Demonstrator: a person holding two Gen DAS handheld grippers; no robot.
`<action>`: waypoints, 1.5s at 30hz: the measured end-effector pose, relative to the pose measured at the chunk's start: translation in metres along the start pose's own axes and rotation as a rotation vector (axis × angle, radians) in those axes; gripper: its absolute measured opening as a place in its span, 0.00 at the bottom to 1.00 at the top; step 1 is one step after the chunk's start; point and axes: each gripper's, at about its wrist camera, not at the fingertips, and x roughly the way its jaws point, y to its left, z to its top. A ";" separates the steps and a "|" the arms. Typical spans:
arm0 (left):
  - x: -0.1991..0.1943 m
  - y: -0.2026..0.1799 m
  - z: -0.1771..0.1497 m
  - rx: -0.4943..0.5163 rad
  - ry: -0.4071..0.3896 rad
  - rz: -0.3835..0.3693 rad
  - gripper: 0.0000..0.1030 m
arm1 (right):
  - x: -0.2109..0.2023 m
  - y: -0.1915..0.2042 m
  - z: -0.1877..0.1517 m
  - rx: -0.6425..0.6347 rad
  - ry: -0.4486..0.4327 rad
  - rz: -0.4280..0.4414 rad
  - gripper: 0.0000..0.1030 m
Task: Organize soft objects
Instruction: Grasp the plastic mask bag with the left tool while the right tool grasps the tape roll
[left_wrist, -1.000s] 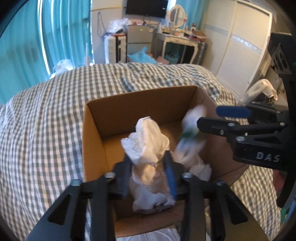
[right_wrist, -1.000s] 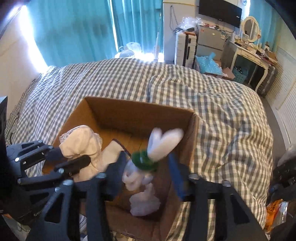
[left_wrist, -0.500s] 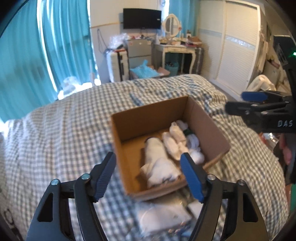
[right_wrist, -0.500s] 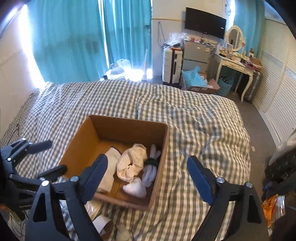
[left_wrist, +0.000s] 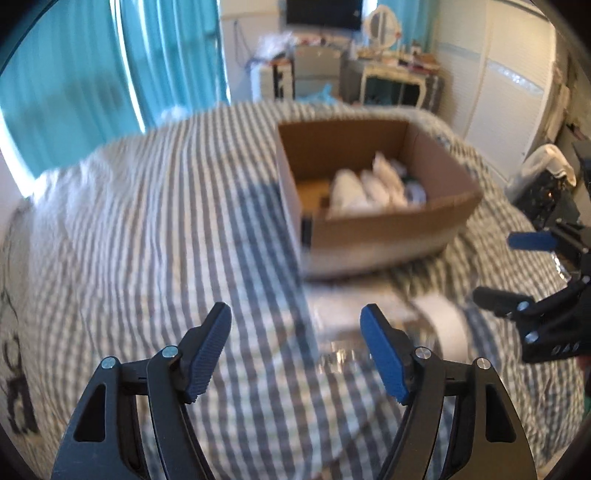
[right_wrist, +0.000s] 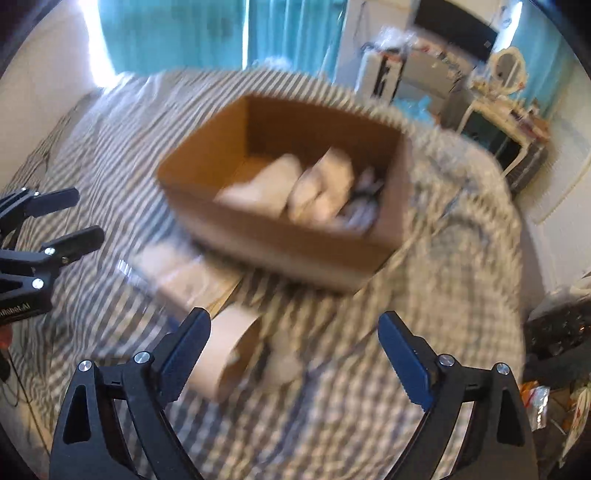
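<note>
A brown cardboard box sits on the checked bed. White soft cloths and a small white plush lie inside it. My left gripper is open and empty, low over the bedspread in front of the box. My right gripper is open and empty, above a roll of brown tape in front of the box. Both views are blurred by motion.
The grey checked bedspread fills the near ground. Clear plastic packets and a flat tan packet lie in front of the box. Teal curtains, a dresser and white wardrobe doors stand behind.
Both grippers let go of the white cloth and the plush, which now lie in the box. Both have pulled back and dropped lower in front of the box, jaws wide open.
</note>
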 end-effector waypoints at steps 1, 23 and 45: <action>0.003 0.000 -0.006 -0.007 0.015 -0.002 0.71 | 0.007 0.004 -0.004 0.006 0.022 0.011 0.90; 0.051 -0.020 -0.033 0.011 0.109 -0.071 0.70 | 0.042 0.014 -0.020 -0.032 0.147 0.146 0.34; 0.075 -0.034 -0.014 0.034 0.101 -0.126 0.14 | 0.015 -0.013 0.002 -0.134 0.030 0.095 0.29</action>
